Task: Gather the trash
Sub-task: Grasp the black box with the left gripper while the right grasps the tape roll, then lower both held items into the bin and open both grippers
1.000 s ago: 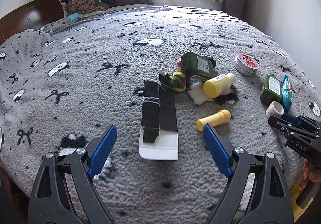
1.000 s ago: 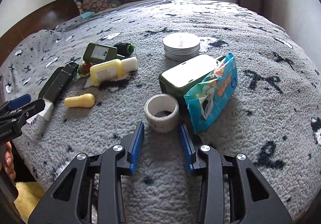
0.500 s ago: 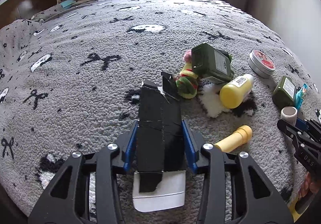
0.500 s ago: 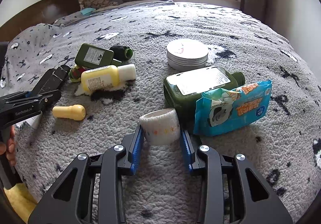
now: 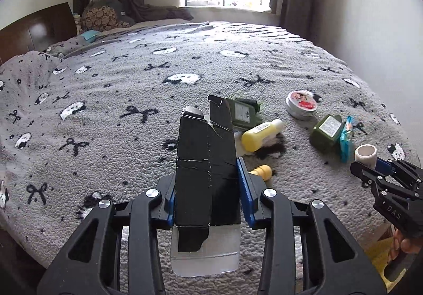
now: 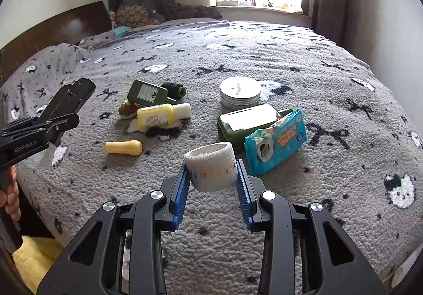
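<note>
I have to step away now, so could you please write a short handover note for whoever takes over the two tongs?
Left tongs: shut on the flattened black box, lifted off the grey blanket.
Right tongs: shut on the white tape roll, also raised clear of the blanket.
On the bed: two green bottles, yellow bottle, small yellow tube, round tin, blue wipes pack, a small red and green item.
Done: two pieces picked up.
Left: drop both in a bin, none is in view, then clear the rest.
</note>
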`<action>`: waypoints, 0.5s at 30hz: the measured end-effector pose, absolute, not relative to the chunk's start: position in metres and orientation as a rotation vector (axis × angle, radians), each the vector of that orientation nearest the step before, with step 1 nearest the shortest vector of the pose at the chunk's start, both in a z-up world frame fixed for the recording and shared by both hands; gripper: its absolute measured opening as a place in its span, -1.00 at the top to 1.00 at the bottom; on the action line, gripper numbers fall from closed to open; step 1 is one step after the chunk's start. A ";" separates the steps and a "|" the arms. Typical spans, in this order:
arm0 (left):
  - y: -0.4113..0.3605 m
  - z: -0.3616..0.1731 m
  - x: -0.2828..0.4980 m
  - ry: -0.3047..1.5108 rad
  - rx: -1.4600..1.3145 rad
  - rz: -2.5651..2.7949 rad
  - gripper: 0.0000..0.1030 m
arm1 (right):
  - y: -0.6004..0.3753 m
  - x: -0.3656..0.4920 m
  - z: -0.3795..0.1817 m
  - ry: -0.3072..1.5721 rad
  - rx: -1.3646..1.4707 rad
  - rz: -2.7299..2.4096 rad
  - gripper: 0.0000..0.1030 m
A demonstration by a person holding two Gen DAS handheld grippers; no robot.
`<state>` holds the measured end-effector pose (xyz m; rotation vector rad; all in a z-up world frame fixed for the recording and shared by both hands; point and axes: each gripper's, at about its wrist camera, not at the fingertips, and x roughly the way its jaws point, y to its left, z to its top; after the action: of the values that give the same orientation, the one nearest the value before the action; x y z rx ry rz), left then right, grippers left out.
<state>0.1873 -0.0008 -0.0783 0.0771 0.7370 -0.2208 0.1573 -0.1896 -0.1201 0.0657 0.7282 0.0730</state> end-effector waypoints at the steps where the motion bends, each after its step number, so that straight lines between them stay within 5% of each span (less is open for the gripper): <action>1: -0.003 -0.072 0.180 0.725 0.077 -0.225 0.32 | -0.191 0.152 -0.115 0.718 0.067 0.069 0.32; 15: -0.026 -0.047 0.079 0.648 0.076 -0.309 0.31 | -0.195 0.070 -0.082 0.649 0.027 0.070 0.32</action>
<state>0.0787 -0.0263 -0.0471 0.0758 0.6483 -0.3089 0.0698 -0.1949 -0.0817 0.0270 0.6488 0.0701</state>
